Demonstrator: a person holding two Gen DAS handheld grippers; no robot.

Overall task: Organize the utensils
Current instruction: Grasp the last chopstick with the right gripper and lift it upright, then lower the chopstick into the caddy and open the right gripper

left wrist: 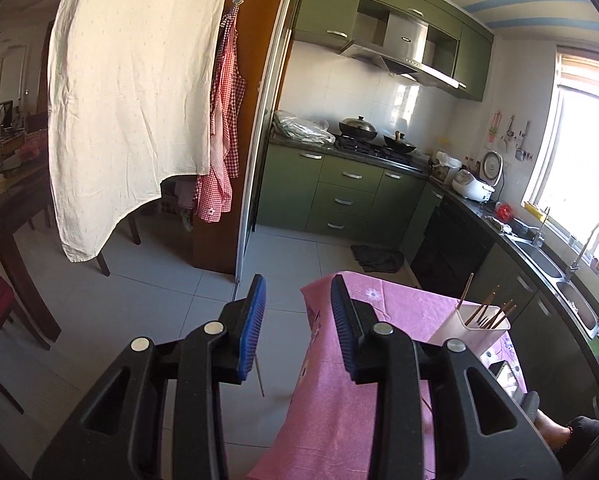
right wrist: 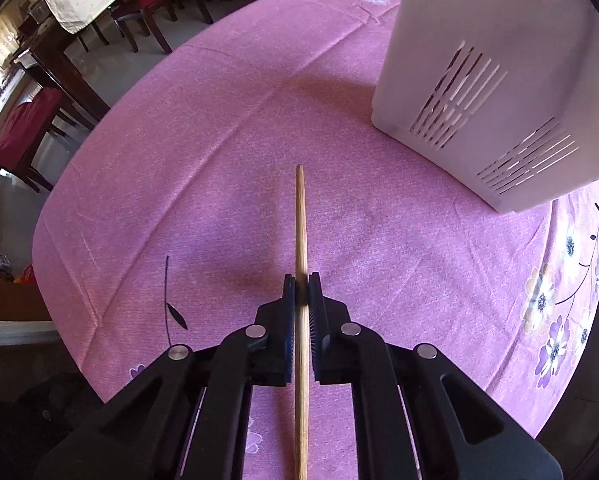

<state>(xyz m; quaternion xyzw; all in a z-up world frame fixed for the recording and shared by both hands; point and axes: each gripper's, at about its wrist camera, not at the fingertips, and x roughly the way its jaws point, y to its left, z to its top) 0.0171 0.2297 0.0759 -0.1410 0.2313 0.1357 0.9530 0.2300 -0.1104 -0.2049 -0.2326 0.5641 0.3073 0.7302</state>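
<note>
My right gripper (right wrist: 300,280) is shut on a wooden chopstick (right wrist: 300,216), which points forward over the pink tablecloth (right wrist: 203,152). The white slotted utensil holder (right wrist: 487,80) stands to the front right, apart from the chopstick. In the left wrist view my left gripper (left wrist: 298,286) is open and empty, held high off the left edge of the pink table (left wrist: 339,400). The white holder (left wrist: 469,330) stands to its right with several wooden chopsticks (left wrist: 491,312) upright in it.
Green kitchen cabinets (left wrist: 339,196), a stove with pans (left wrist: 375,136) and a sink counter (left wrist: 539,248) lie beyond the table. A white cloth (left wrist: 131,92) hangs at left, with a dark dining table and red chairs (right wrist: 27,136) behind.
</note>
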